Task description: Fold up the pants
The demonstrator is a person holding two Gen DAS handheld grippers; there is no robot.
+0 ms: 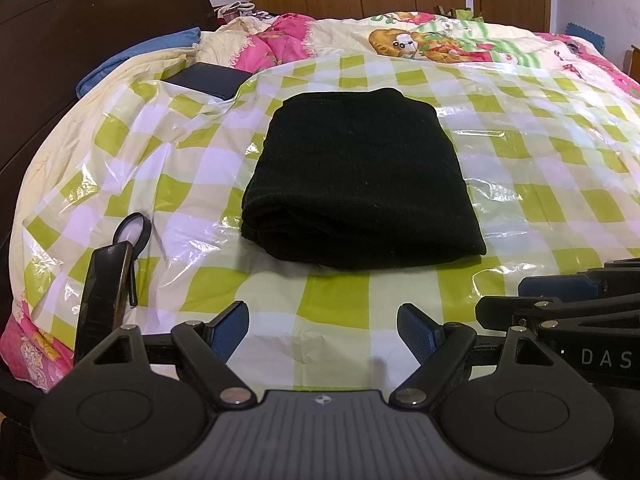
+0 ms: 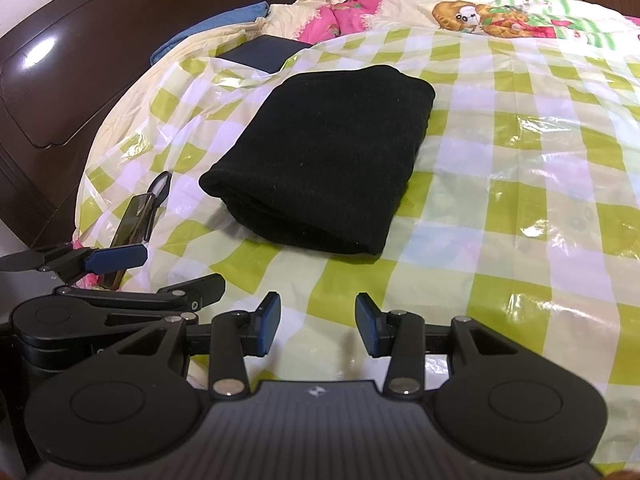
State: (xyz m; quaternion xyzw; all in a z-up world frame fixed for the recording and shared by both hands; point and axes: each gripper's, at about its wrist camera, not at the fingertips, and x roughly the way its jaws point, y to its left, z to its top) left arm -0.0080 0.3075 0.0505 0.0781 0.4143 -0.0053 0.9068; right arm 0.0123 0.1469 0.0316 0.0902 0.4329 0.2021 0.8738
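The black pants [image 1: 360,184] lie folded into a thick rectangle on the green-and-white checked plastic sheet [image 1: 560,152] over the bed. They also show in the right wrist view [image 2: 324,156]. My left gripper [image 1: 323,330] is open and empty, held near the bed's front edge, short of the pants. My right gripper [image 2: 317,322] is open and empty, also short of the pants, just right of the left one. The left gripper's fingers [image 2: 116,258] show at the left of the right wrist view.
A phone on a small stand [image 1: 104,292] and a black ring [image 1: 132,230] sit at the front left. A dark flat box [image 1: 208,80] lies behind the pants on the left. Quilts [image 1: 420,36] are piled at the back. A dark wooden headboard [image 2: 80,60] runs along the left.
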